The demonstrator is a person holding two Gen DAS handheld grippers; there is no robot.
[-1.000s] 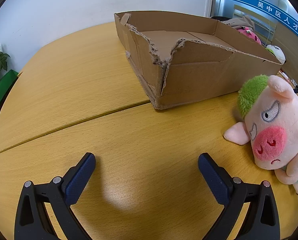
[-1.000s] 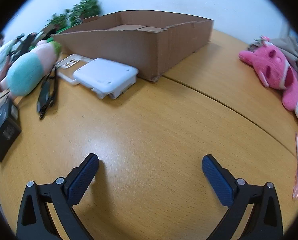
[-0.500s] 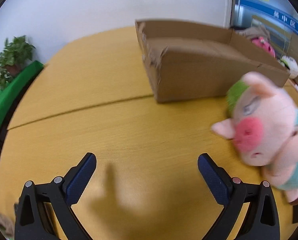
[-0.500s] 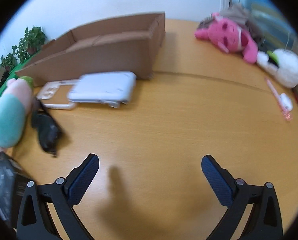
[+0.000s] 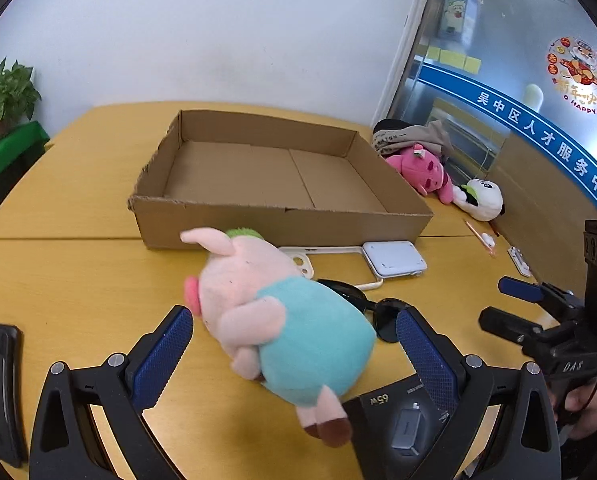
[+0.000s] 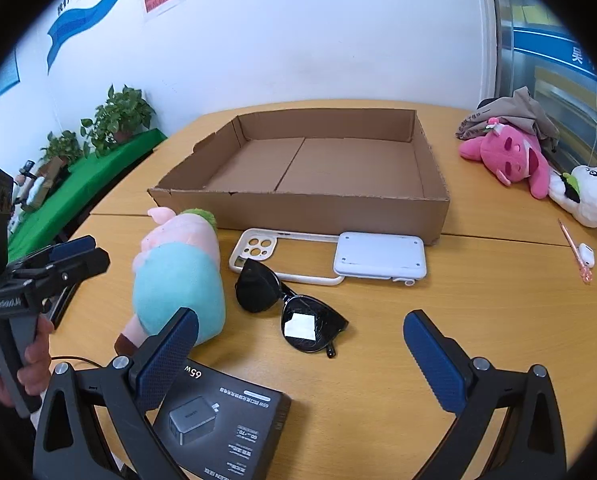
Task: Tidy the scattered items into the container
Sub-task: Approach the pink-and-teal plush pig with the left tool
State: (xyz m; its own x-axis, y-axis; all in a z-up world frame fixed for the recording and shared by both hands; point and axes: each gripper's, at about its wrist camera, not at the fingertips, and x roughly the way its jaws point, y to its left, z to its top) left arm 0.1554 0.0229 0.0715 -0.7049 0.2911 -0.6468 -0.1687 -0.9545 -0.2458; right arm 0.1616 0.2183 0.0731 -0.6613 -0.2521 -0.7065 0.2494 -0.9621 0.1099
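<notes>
- The table (image 6: 478, 320) is a smooth, rounded sheet of yellow wood-grain laminate with a seam across it.
- The cardboard box (image 6: 318, 208) is a shallow, open rectangular tray with ragged torn edges, lying mid-table toward the far edge, nothing inside.
- The pig toy (image 5: 282, 320) is soft plush, pink with a teal body and green tuft, lying on its side near the box's front left corner.
- The left gripper (image 5: 294, 354) has its blue textured pads spread wide, either side of the pig, apparently not pressing it.
- The right gripper (image 6: 300, 354) is likewise spread wide, holding nothing, over the near edge.
- The black carton (image 6: 226, 416), matte and flat, lies at the near edge.
- The white case (image 6: 380, 256) is a rounded plastic slab touching the box's front wall.
- The sunglasses (image 6: 290, 308) are glossy black, between pig and case.
- The phone cover (image 6: 258, 252) is a thin cream shell beside the case.
</notes>
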